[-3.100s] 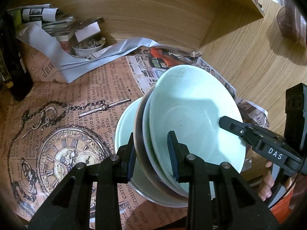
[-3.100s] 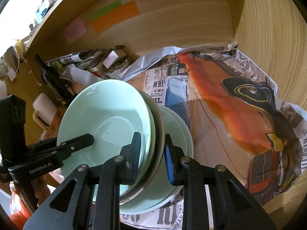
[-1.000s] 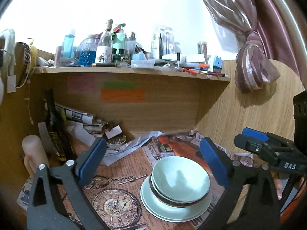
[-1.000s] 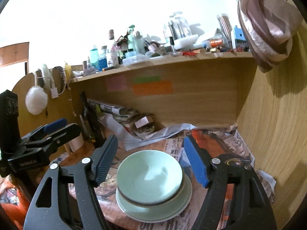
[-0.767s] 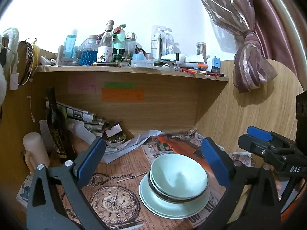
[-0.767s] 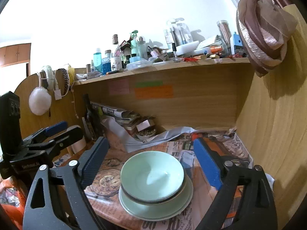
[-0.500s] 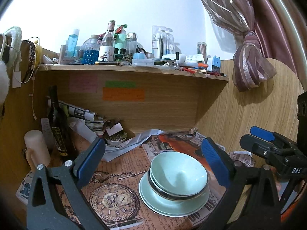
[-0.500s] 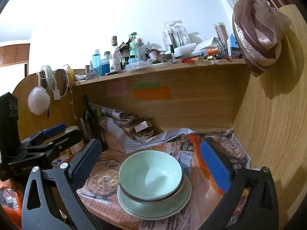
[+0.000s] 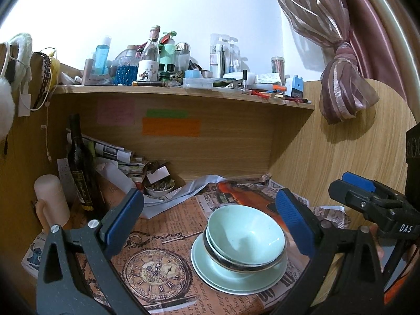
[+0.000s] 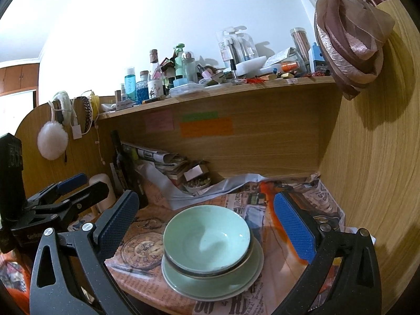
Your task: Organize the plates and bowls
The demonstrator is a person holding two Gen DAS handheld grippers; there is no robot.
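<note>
Left-wrist view: the stack of pale green bowls [image 9: 245, 236] on a green plate [image 9: 236, 275] is seen resting on the newspaper-covered counter [image 9: 157, 270], framed by the left tongs [image 9: 210, 220] — spread wide, nothing pinched. The right tongs [image 10: 207, 220] have just been opening, likewise empty; withdrawal is best made straight back, clear of the rims.

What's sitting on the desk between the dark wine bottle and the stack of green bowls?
In the left wrist view, only newspaper with its pocket-watch print lies between the wine bottle and the bowl stack.
</note>
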